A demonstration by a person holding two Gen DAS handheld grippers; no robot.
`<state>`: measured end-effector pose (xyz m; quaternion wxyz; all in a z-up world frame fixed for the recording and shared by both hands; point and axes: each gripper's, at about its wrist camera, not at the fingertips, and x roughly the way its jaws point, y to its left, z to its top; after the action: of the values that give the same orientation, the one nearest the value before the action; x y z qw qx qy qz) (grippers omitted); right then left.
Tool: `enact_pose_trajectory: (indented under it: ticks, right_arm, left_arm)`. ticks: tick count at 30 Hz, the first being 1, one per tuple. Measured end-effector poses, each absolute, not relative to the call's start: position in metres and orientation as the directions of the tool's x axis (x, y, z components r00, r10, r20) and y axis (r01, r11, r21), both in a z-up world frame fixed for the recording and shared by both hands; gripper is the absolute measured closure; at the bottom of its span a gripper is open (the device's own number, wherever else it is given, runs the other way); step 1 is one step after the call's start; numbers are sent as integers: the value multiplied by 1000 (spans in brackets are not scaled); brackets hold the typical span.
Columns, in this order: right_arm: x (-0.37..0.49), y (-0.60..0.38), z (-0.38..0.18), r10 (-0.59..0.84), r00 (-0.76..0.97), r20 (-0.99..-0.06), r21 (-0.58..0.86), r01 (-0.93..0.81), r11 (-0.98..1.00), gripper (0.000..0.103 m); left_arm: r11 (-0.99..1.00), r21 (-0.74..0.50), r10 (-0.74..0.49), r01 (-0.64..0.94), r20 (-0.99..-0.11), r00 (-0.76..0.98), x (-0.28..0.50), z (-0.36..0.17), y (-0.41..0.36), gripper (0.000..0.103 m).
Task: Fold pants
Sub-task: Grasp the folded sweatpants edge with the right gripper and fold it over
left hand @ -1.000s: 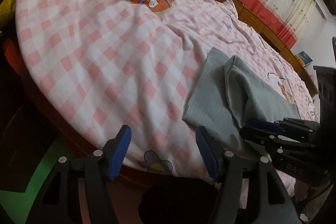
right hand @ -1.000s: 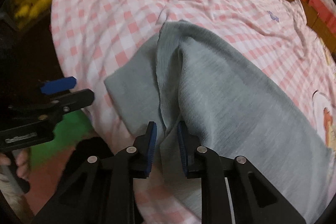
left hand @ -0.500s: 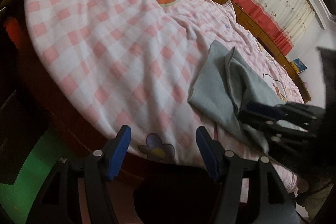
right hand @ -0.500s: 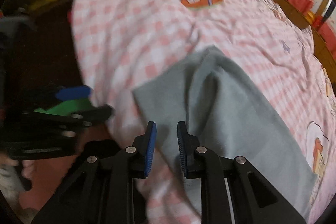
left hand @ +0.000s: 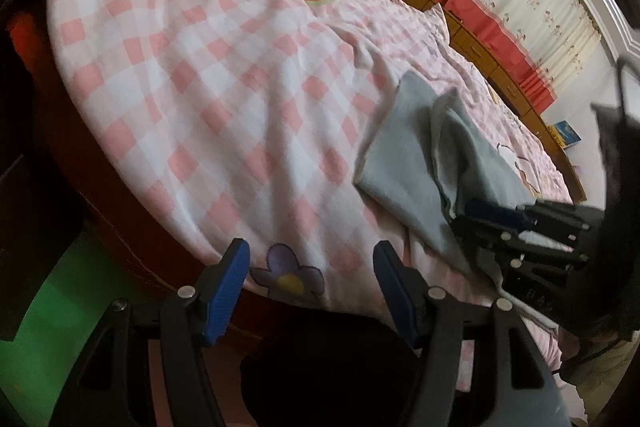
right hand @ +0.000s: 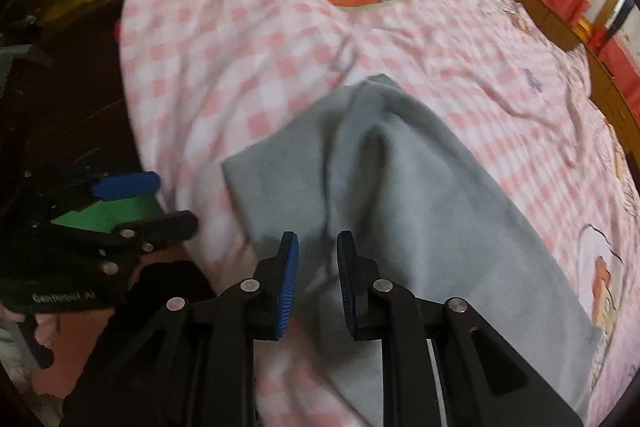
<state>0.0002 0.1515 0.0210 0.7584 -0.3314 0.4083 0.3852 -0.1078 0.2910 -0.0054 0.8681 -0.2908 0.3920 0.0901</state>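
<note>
- Right gripper (right hand: 317,277): jaws narrowly parted over the pants (right hand: 404,203); whether they pinch cloth cannot be told.
- Left gripper (left hand: 312,283): released, empty, over the bed's near edge.
- Grey pants lie on the checked bedspread (left hand: 208,75) near that edge.

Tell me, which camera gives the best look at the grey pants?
The right wrist view: the grey pants fill its middle, lying on the checked bedspread with a raised fold. The left wrist view shows them only at its right edge, partly hidden behind the right gripper.
</note>
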Motion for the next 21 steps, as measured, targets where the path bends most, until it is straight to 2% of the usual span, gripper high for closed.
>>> enact_pose_trajectory:
  ticks: [6, 15, 16, 18, 21]
  right_arm:
    - [6, 141, 13, 279, 401, -873, -220, -833, 507, 84]
    - [-1, 167, -5, 192, 485, -853, -393, -840, 374, 84]
    - [3, 167, -4, 182, 468, -865, -377, -845, 379, 85]
    - [9, 165, 0, 167, 459, -873, -361, -836, 412, 95]
    - [24, 156, 15, 202, 364, -909, -219, -831, 511, 97]
  left_arm:
    - [820, -430, -67, -379, -729, 681, -108, -3, 290, 36]
    - [810, -434, -71, -394, -740, 669, -110, -7, 291, 36]
    - [810, -435, -73, -393, -741, 668, -110, -8, 291, 36]
    - [815, -430, -74, -389, -742, 667, -111, -7, 289, 36]
    - [815, -430, -70, -388, -738, 672, -108, -6, 290, 36]
